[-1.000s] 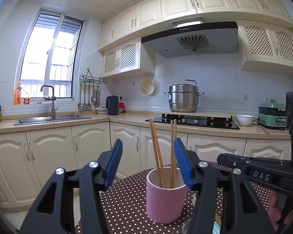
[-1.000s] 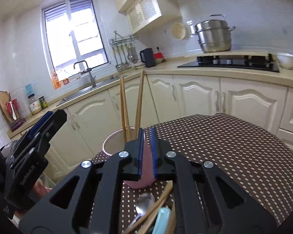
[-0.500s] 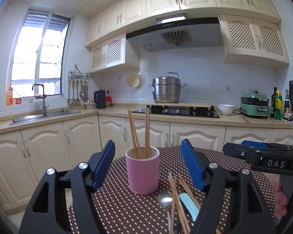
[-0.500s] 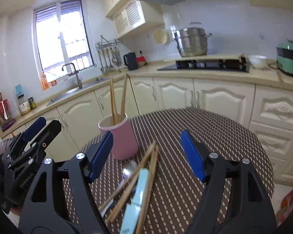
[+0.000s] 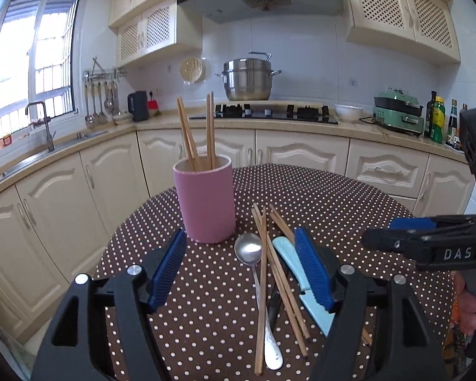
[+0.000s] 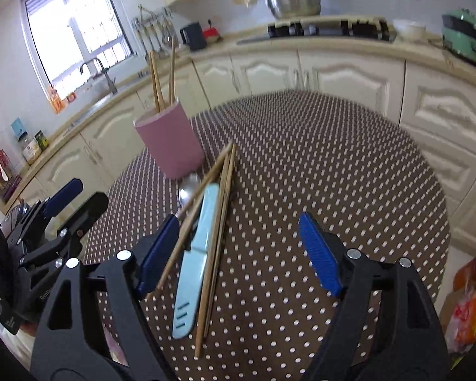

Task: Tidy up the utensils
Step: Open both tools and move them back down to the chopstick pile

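A pink cup [image 5: 206,203] [image 6: 171,139] stands on the table with several wooden chopsticks [image 5: 210,130] upright in it. In front of it lie loose chopsticks [image 5: 263,254] [image 6: 220,209], a steel spoon [image 5: 248,249] and a light blue knife [image 5: 288,254] [image 6: 200,244] in a heap. My left gripper [image 5: 240,233] hangs open above the heap, holding nothing. My right gripper [image 6: 238,217] is opening; the knife and chopsticks lie below near its left finger, untouched. Each gripper shows sideways in the other's view [image 5: 379,231] [image 6: 90,190].
The round table [image 5: 333,197] wears a brown dotted cloth and drops off at left and far edges. Cream cabinets, a sink, a hob and a steel pot [image 5: 247,79] ring the room. An orange bag [image 6: 472,298] sits low at right. A hand [image 5: 466,304] holds the right gripper.
The right gripper went from shut to wide open. Both grippers drew back from the cup and tilted down, so the heap of utensils came into view.
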Demonstrator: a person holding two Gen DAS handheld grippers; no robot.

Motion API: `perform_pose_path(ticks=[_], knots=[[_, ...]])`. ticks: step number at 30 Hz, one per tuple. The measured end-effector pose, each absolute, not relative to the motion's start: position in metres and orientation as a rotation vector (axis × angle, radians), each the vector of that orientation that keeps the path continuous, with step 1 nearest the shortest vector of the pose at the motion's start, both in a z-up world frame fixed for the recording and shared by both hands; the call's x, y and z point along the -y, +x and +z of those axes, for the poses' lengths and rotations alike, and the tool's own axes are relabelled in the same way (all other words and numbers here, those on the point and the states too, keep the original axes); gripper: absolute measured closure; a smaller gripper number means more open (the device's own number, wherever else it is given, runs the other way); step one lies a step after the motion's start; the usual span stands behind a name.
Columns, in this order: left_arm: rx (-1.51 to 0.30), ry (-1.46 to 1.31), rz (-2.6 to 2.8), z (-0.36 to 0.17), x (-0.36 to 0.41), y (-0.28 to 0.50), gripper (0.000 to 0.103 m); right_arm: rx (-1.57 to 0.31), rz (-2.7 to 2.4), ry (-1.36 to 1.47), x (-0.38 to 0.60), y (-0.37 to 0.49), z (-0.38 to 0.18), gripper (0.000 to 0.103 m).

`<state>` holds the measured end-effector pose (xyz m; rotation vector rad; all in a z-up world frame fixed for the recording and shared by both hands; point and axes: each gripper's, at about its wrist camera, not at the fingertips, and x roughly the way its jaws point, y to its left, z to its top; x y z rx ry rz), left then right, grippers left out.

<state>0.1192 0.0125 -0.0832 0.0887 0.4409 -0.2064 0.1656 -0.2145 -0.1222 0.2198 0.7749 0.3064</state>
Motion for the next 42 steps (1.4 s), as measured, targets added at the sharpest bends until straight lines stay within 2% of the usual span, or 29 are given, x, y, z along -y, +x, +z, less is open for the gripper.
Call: perform_pose_path(ticks=[6,8,24,27,28,29,31,34,42], knots=[[-0.498,0.101,-0.203,-0.100,-0.016,0.126,0.033,-0.842,0.301,0.225,0.208,0.178,-0.145,0.027],[-0.514,0.105,-0.205,-0.103,-0.016,0.127,0.033,-0.866,0.302,0.217,0.205,0.184,-0.152,0.035],[-0.475,0.166,-0.144,-0.110,-0.012,0.134,0.033,-0.910,0.251,0.054,0.163,0.229,-0.172,0.037],[-0.500,0.178,-0.144,-0.115,-0.011,0.139,0.033,-0.930,0.268,0.021,0.151,0.236,-0.172,0.051],[-0.505,0.183,-0.141,-0.116,-0.011,0.140,0.033,-0.943,0.261,-0.003,0.149,0.237,-0.173,0.065],[-0.512,0.187,-0.137,-0.118,-0.011,0.142,0.033,-0.934,0.228,-0.051,0.143,0.238,-0.172,0.073],[-0.529,0.189,-0.142,-0.121,-0.010,0.145,0.033,-0.924,0.232,-0.088,0.135,0.243,-0.173,0.074],[-0.553,0.179,-0.148,-0.124,-0.010,0.149,0.033,-0.935,0.246,-0.041,0.136,0.251,-0.173,0.096],[-0.691,0.148,-0.226,-0.132,-0.010,0.175,0.033,-0.941,0.312,0.101,0.170,0.255,-0.178,0.097]])
